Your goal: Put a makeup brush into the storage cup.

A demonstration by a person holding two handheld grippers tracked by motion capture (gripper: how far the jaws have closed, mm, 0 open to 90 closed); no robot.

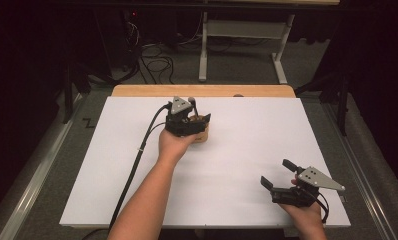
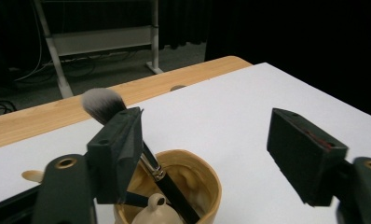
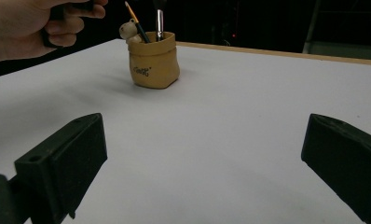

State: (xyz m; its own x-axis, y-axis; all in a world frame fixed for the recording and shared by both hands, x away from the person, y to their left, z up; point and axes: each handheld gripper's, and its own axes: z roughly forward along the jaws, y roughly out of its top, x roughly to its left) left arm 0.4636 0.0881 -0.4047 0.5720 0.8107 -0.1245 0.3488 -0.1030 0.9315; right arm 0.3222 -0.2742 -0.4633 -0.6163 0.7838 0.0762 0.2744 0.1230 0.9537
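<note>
A tan pouch-shaped holder (image 1: pixel 203 134) (image 3: pixel 154 65) stands on the white board (image 1: pixel 247 165), left of centre. In it are a black-handled makeup brush (image 2: pixel 102 103) with a grey-white tuft, a thin orange-tipped stick (image 3: pixel 136 23) and a pale wooden bead figure (image 3: pixel 127 31). My left gripper (image 1: pixel 199 111) (image 2: pixel 207 123) hovers right over the holder (image 2: pixel 207 186) with its jaws wide apart. The brush leans against the inner side of one jaw and is not pinched. At the board's near right corner my right gripper (image 1: pixel 277 172) (image 3: pixel 204 140) is open, aimed at the holder, with nothing between its jaws.
The board lies on a wooden table whose far edge (image 1: pixel 137 91) shows behind it. Beyond are a white metal stand (image 1: pixel 237 30) and loose cables (image 1: pixel 154 62) on the floor. The left gripper's cable (image 1: pixel 137 155) trails over the board toward the near edge.
</note>
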